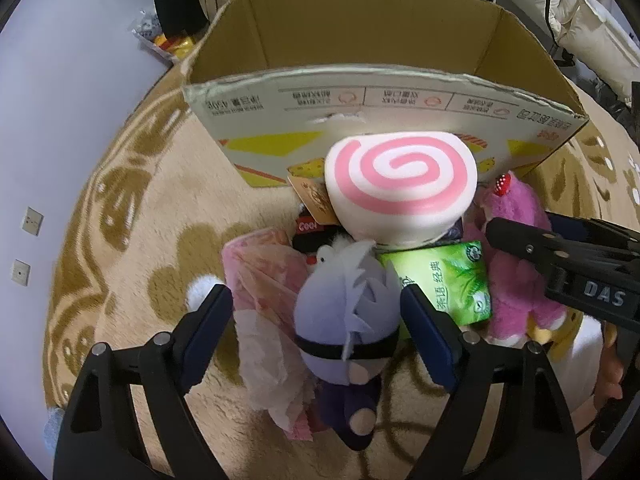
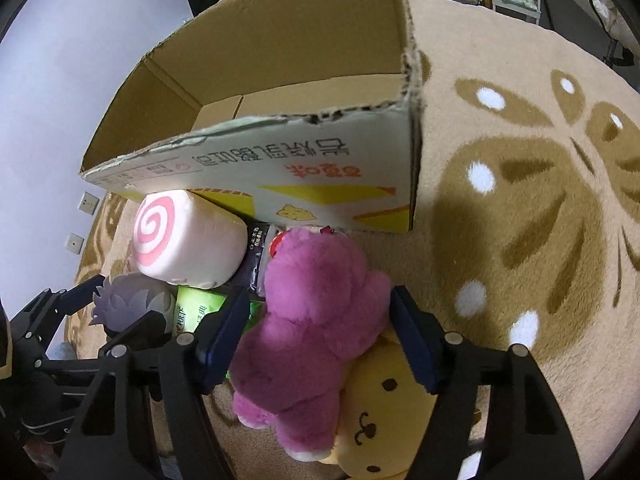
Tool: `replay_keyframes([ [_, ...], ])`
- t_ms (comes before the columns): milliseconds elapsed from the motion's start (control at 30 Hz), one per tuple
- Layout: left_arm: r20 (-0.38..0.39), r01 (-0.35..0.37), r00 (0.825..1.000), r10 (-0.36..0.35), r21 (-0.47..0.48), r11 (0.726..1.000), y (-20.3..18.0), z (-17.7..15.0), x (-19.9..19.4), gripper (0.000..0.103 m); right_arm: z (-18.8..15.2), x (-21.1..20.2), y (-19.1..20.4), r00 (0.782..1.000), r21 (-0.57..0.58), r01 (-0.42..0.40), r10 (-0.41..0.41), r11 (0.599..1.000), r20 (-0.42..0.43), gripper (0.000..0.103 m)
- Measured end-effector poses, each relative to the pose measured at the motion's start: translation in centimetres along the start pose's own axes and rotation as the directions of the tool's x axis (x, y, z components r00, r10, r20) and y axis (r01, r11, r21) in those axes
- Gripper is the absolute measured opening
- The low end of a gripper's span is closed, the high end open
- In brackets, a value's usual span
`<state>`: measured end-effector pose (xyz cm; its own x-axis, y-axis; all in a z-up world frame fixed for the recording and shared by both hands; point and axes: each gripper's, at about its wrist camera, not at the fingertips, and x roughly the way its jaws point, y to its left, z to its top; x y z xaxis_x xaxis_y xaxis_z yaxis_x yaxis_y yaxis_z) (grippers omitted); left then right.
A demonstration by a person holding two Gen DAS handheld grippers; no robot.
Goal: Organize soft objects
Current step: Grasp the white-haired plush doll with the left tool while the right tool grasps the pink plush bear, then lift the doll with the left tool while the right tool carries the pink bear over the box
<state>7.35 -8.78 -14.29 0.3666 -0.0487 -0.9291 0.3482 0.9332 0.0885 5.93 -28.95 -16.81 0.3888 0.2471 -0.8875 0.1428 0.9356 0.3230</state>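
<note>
In the left wrist view, a cardboard box point(image 1: 360, 40) is seen standing open on a patterned rug point(image 1: 132, 240). Just in front of the box's near wall a pile of soft things is heaped. A pink swirl cushion point(image 1: 400, 184) lies nearest the box, almost touching that wall. Further from the box, a grey-haired doll point(image 1: 348, 320) lies between the fingers of the left gripper point(image 1: 316, 300). The jaws are held apart; the right pad is touching the doll's head, while a gap is left at the other pad, so no grip is made. A pink wrapper point(image 1: 264, 280) lies left of the doll, a green pack point(image 1: 448, 280) right of it, and a pink plush point(image 1: 516, 280) beyond that.

In the right wrist view, the pink plush point(image 2: 320, 320) lies in front of the box point(image 2: 280, 80), near its right corner, between the fingers of the right gripper point(image 2: 316, 320). The jaws are parted, with both pads just at the fur; whether it is squeezed cannot be told. A yellow plush point(image 2: 380, 412) lies under it, further from the box.
</note>
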Motion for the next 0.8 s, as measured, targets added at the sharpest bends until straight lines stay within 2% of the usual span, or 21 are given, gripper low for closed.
replay_keyframes([
  [33, -0.006, 0.006, 1.000, -0.006, -0.001, 1.000, 0.0, 0.0, 0.1, 0.082, 0.0, 0.1, 0.1, 1.000, -0.006, 0.009, -0.009, 1.000, -0.006, 0.066],
  [67, -0.011, 0.015, 1.000, -0.015, -0.005, 1.000, 0.0, -0.1, 0.1, 0.078, 0.0, 0.2, 0.1, 1.000, -0.011, 0.022, -0.022, 1.000, -0.010, 0.064],
  [133, -0.017, 0.028, 0.999, -0.028, -0.006, 1.000, 0.0, -0.2, 0.2, 0.073, 0.0, 0.3, -0.1, 1.000, 0.002, 0.014, -0.014, 1.000, -0.011, 0.063],
  [267, -0.022, 0.046, 0.999, -0.046, 0.008, 0.999, -0.3, -0.4, 0.3, 0.050, 0.1, 0.0, -0.5, 1.000, 0.016, 0.005, -0.005, 1.000, 0.003, 0.061],
  [300, -0.022, 0.061, 0.998, -0.060, 0.011, 0.998, -0.4, -0.4, 0.3, 0.048, 0.0, -0.2, -0.5, 1.000, 0.014, 0.005, -0.005, 1.000, 0.007, 0.060],
  [400, -0.017, 0.084, 0.996, -0.084, 0.021, 0.996, -0.8, -0.6, 0.0, 0.047, -0.2, -0.9, -0.2, 1.000, -0.007, 0.013, -0.013, 1.000, 0.027, 0.058],
  [600, -0.004, 0.075, 0.997, -0.075, 0.008, 0.997, -0.7, -0.6, -0.4, 0.046, -0.5, -2.7, 0.9, 0.995, -0.036, 0.031, -0.028, 0.999, 0.097, 0.058],
  [800, 0.050, 0.050, 0.998, -0.050, -0.007, 0.999, -0.4, -0.9, -2.0, 0.046, -1.0, -5.0, 1.5, 0.986, -0.052, 0.032, -0.023, 0.998, 0.165, 0.058],
])
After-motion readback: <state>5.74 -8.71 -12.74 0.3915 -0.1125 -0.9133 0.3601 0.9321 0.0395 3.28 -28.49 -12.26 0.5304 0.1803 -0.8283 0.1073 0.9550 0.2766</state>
